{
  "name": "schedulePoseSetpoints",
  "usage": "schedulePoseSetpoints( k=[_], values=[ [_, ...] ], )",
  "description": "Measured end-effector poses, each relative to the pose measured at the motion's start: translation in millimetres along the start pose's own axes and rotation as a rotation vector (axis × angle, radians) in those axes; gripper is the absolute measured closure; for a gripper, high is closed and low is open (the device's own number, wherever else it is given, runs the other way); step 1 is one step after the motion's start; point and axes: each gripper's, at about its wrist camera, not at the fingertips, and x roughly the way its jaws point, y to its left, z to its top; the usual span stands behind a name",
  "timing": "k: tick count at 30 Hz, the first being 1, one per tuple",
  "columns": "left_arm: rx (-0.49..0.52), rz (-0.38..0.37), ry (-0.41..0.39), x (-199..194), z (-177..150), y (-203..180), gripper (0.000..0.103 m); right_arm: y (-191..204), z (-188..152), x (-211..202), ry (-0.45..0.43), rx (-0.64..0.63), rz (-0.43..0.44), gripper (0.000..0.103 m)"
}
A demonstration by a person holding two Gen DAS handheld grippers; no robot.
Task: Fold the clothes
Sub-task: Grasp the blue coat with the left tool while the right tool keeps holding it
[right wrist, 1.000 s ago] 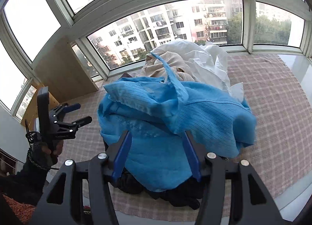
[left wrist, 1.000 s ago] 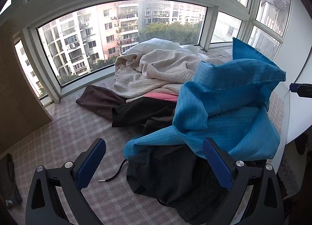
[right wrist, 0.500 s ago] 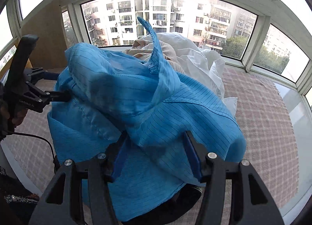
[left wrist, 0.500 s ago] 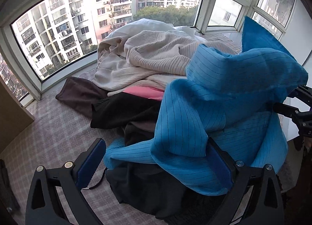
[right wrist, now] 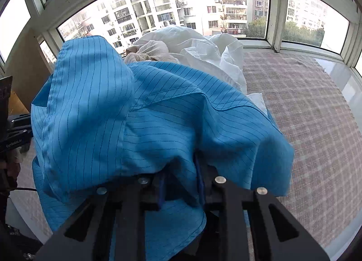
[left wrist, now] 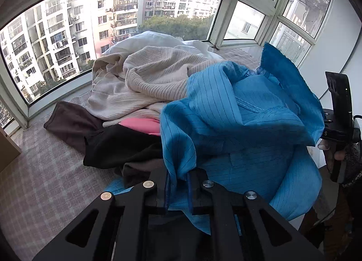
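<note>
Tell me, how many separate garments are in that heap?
At least 6: blue striped garment in front, cream knit sweater behind it, white garment at the back, pink one, black one, brown one at left. More may be buried.

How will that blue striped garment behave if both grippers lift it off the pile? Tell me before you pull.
The blue striped garment likely hangs limp: it already drapes in soft folds over the right gripper. It looks thin and light. Pinched by the left gripper too, it may sag between them.
</note>
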Motion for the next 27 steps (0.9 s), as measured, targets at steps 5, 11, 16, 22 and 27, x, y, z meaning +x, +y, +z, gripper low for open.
schedulePoseSetpoints(
  k=[5, 11, 16, 22, 27],
  values=[
    [0.007, -0.01, -0.029, -7, 7, -1, 0.099, -13, 12, -17, -0.061, 0.063, 0.037, 0.097],
    [0.082, 0.015, -0.097, -36, 29, -11, 0.101, -22, 45, -64, -0.214, 0.083, -0.033, 0.1],
    [0.064, 0.021, -0.123, -51, 41, -3, 0.101, -32, 63, -84, -0.21, 0.077, -0.008, 0.099],
    [0.065, 0.061, -0.073, -32, 27, 4, 0.101, -29, 33, -53, -0.099, -0.028, -0.088, 0.079],
    [0.046, 0.061, -0.035, -15, 23, 11, 0.101, -43, 25, -16, -0.038, -0.05, -0.219, 0.069]
  ],
)
